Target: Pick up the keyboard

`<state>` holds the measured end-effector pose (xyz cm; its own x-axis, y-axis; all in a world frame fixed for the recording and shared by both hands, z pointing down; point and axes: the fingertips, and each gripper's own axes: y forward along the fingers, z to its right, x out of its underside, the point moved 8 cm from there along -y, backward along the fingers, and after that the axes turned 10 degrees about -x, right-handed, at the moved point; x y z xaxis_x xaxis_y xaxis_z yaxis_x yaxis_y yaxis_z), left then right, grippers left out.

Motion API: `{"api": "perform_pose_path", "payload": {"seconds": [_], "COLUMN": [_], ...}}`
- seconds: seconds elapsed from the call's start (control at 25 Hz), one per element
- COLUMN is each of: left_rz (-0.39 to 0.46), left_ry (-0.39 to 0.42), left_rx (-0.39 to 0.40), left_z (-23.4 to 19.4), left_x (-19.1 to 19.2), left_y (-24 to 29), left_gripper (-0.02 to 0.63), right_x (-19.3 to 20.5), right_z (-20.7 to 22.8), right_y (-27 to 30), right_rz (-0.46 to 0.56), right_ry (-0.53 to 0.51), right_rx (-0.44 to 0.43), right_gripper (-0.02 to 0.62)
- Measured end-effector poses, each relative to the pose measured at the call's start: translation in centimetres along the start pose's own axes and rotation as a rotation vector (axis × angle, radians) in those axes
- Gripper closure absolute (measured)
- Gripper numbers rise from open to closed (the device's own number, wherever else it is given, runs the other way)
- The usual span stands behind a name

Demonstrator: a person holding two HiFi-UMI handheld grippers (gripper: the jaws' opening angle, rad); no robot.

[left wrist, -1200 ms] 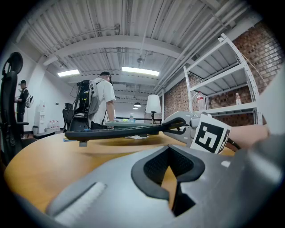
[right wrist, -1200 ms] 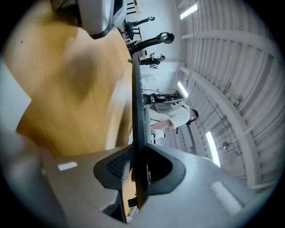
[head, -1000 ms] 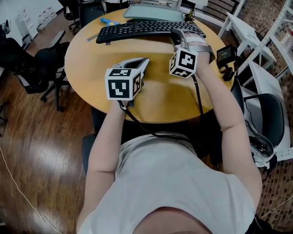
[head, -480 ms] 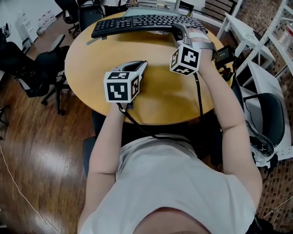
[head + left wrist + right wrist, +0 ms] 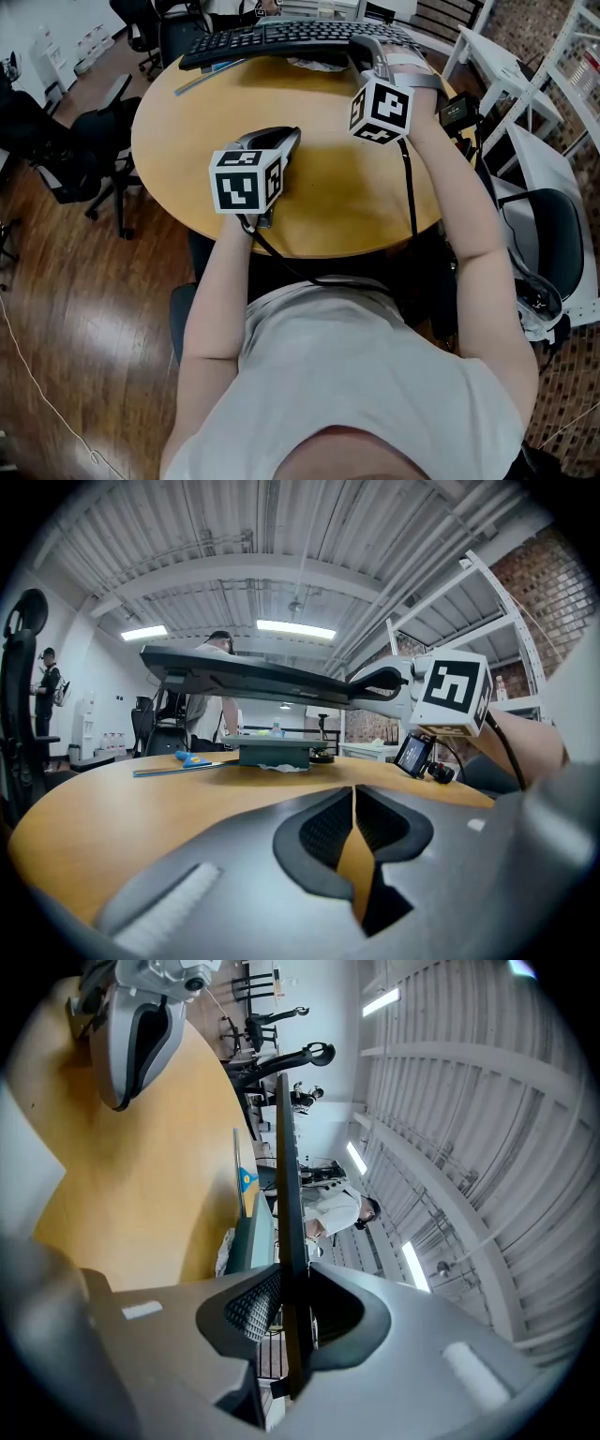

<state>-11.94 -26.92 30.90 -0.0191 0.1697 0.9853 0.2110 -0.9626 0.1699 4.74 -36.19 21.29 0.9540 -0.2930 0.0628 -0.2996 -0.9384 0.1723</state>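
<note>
The black keyboard (image 5: pixel 281 39) hangs above the far side of the round wooden table (image 5: pixel 356 202), roughly level. My right gripper (image 5: pixel 367 54) is shut on its near right edge; in the right gripper view the keyboard (image 5: pixel 289 1176) runs edge-on between the pads of the right gripper (image 5: pixel 292 1312). My left gripper (image 5: pixel 287 141) rests low over the table's middle, shut with nothing in it. The left gripper view, where the left gripper (image 5: pixel 354 829) fills the foreground, shows the keyboard's underside (image 5: pixel 244 675) in the air with the right gripper (image 5: pixel 384 681) on its end.
Under the lifted keyboard sit a flat green box (image 5: pixel 272 752), a white crumpled tissue (image 5: pixel 314 64), a blue tool (image 5: pixel 192 758) and a long thin strip (image 5: pixel 202 80). A small screen device (image 5: pixel 457 111) stands at the table's right edge. Office chairs (image 5: pixel 75 141) stand left, white racks (image 5: pixel 553 84) right.
My right gripper has risen with the keyboard, which came off the table and now shows higher in the head view. The left gripper has stayed put.
</note>
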Motion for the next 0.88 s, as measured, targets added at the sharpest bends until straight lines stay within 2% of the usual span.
{"api": "perform_pose_path", "payload": {"seconds": [0.52,0.88], "left_rz": [0.000,-0.002], "left_ry": [-0.002,-0.001], "left_rx": [0.001,0.004], "left_z": [-0.1,0.0], "left_x": [0.0,0.1], "left_y": [0.0,0.1], "left_gripper": [0.244,0.245], "right_x": [-1.1,-1.4], "right_z": [3.0,3.2], "right_y": [-0.8,-1.2], "right_rz": [0.005,0.011], "right_ry": [-0.017,-0.018], "right_rx": [0.046,0.051], "right_gripper": [0.511,0.509]}}
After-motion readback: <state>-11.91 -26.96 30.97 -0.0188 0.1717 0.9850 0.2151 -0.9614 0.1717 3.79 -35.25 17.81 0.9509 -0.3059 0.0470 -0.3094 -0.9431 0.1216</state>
